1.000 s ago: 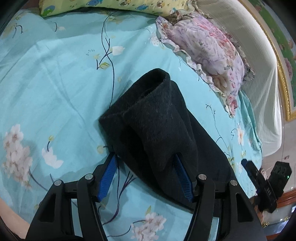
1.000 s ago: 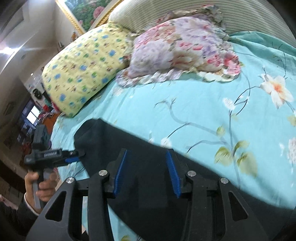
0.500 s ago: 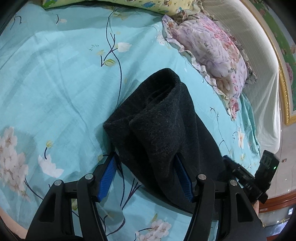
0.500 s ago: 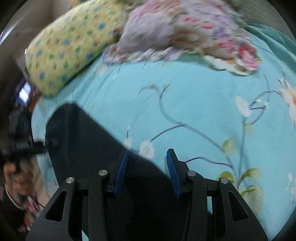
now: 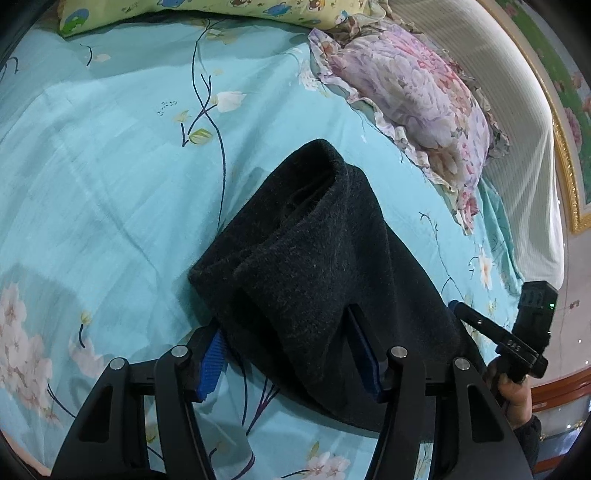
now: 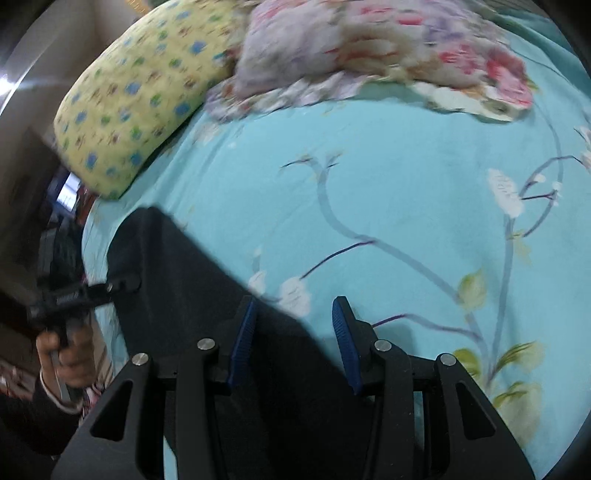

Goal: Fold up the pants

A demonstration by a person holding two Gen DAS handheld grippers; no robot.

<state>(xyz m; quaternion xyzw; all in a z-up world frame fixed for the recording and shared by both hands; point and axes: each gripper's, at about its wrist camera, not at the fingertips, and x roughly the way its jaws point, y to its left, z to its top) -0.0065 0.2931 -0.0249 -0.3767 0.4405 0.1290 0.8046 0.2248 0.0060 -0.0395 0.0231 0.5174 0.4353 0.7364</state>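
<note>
Black fleece pants (image 5: 314,258) lie on a turquoise flowered bedsheet (image 5: 110,166), one end doubled over into a thick fold. My left gripper (image 5: 288,354) is open, its blue pads on either side of the near part of the fold. In the right wrist view the pants (image 6: 177,280) lie flat as a dark sheet. My right gripper (image 6: 291,332) is open over their edge, nothing between the pads. The right gripper also shows in the left wrist view (image 5: 517,332), at the far side of the pants. The left gripper shows in the right wrist view (image 6: 74,295).
A pink floral pillow (image 5: 413,96) and a yellow patterned pillow (image 5: 207,11) lie at the head of the bed, by a striped white headboard (image 5: 517,147). The same pillows show in the right wrist view (image 6: 369,48) (image 6: 140,96). The bed edge is at the right.
The right gripper has swung over the pants' edge; its view is blurred by motion. The left gripper has stayed around the fold, with the view shifting slightly.
</note>
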